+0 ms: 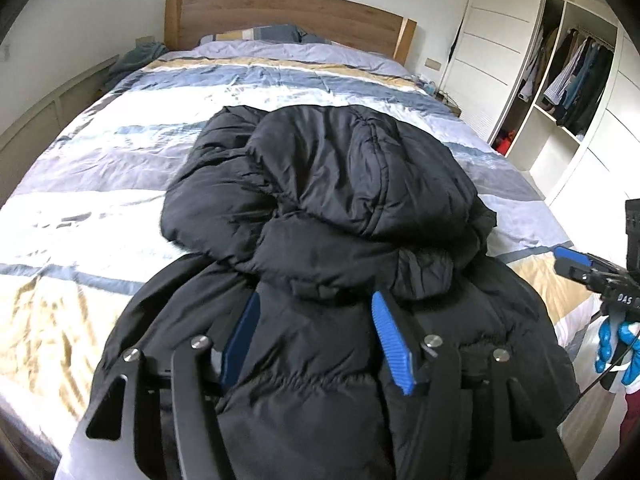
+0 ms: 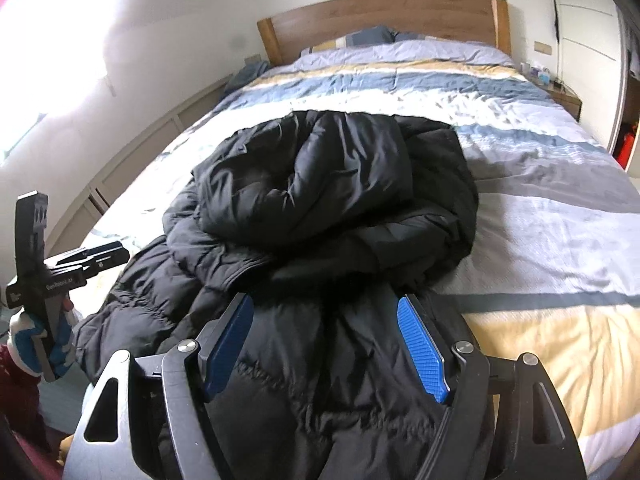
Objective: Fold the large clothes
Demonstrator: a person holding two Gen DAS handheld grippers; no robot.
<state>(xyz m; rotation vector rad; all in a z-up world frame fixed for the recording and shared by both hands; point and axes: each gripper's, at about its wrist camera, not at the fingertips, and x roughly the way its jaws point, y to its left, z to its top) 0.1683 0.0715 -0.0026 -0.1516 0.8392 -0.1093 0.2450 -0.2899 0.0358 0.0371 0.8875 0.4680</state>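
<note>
both grippers, left gripper (image 1: pixel 316 344) and right gripper (image 2: pixel 324 346), hang with jaws wide and empty above the black puffer coat (image 1: pixel 320 208). it lies lengthwise on the striped bed (image 1: pixel 100 208), hood toward the wooden headboard (image 1: pixel 288 12); an open wardrobe (image 1: pixel 560 72) stands beyond.

1. Jacket (image 1: pixel 320 208): plain black.
2. Bedcover (image 1: pixel 100 208): broad stripes of pale blue, white, grey-blue and tan.
3. Headboard (image 1: pixel 288 16): brown wood.
4. Gripper pads (image 2: pixel 420 344): blue.
5. Glove (image 1: pixel 616 340): blue and white.
</note>
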